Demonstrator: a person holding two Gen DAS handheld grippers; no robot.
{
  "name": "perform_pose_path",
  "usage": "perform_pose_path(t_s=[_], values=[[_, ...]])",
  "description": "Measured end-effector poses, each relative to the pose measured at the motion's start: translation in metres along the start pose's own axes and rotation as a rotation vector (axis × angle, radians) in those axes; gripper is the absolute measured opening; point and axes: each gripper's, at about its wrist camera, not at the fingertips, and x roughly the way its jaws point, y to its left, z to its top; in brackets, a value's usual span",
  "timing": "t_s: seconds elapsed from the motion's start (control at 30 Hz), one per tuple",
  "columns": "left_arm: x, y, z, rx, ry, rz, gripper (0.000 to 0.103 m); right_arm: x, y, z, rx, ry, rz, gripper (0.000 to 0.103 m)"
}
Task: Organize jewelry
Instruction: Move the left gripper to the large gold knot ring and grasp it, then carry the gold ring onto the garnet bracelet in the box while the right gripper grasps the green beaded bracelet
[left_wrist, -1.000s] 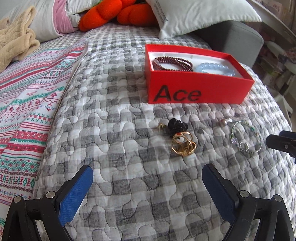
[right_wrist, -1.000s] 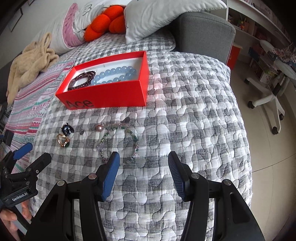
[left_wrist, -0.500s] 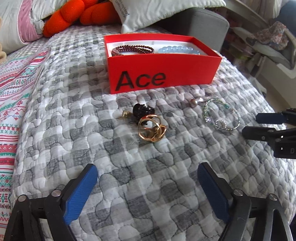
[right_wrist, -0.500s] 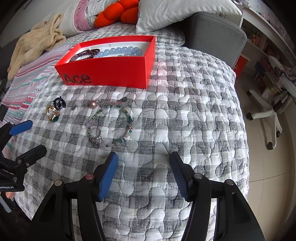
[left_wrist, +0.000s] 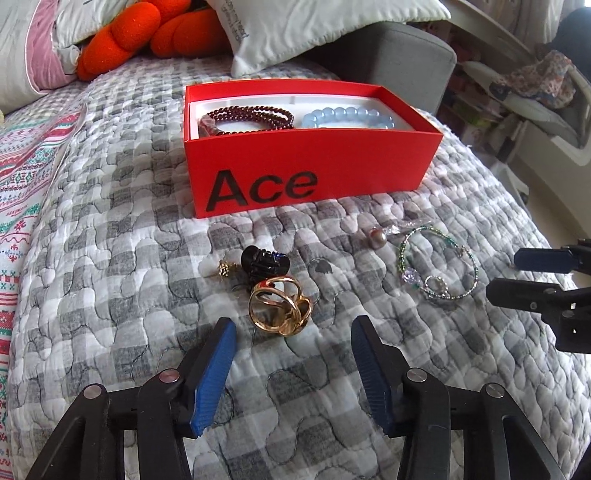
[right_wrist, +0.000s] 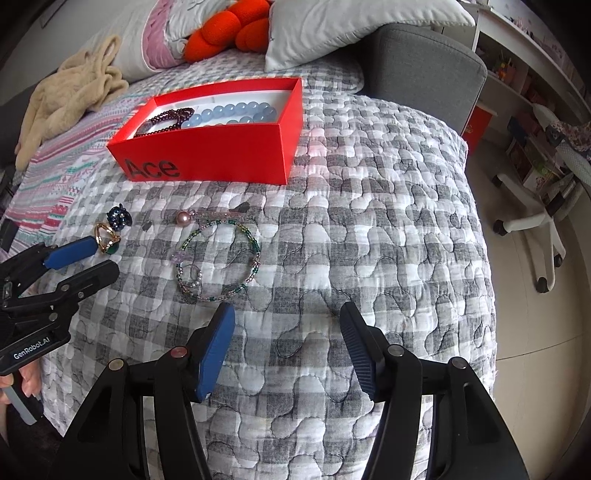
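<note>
A red "Ace" box (left_wrist: 310, 173) (right_wrist: 207, 155) on the quilted bed holds a dark red bead bracelet (left_wrist: 247, 116) and a pale blue bead bracelet (left_wrist: 347, 118). In front of it lie a gold ring (left_wrist: 280, 306) (right_wrist: 105, 236), a black beaded piece (left_wrist: 264, 260), a small gold charm (left_wrist: 223, 267), a pink pearl (left_wrist: 378, 235) and a green beaded bracelet (left_wrist: 436, 266) (right_wrist: 218, 258). My left gripper (left_wrist: 295, 332) is open, its fingertips just short of the gold ring. My right gripper (right_wrist: 288, 321) is open and empty, just behind the green bracelet.
Pillows (left_wrist: 314, 33) and an orange plush (left_wrist: 147, 37) lie at the head of the bed. A striped blanket (left_wrist: 22, 177) covers the left. A grey headboard block (right_wrist: 417, 70) stands behind; the bed's edge and a desk chair (right_wrist: 535, 214) are to the right.
My left gripper has moved forward and lower toward the gold ring, and its fingers have narrowed. My right gripper has edged closer to the green bracelet.
</note>
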Motion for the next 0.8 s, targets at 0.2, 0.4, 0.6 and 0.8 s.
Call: perform_pose_path(t_s=[0.2,0.4,0.6,0.8], values=[[0.005,0.001,0.009,-0.005,-0.003,0.025,0.032,0.001,0.005,-0.002,-0.018,0.004,0.008,0.062],[0.003,0.002,0.01,-0.017,0.017,0.034,0.028,0.004,0.017,-0.002,-0.046,0.007,0.043,0.062],[-0.004,0.005,0.004,-0.02,0.029,0.041,0.029,0.015,0.033,0.004,-0.085,0.009,0.057,0.078],[-0.01,0.007,0.0,-0.013,0.03,0.041,0.029,0.025,0.05,0.011,-0.151,-0.018,0.017,0.082]])
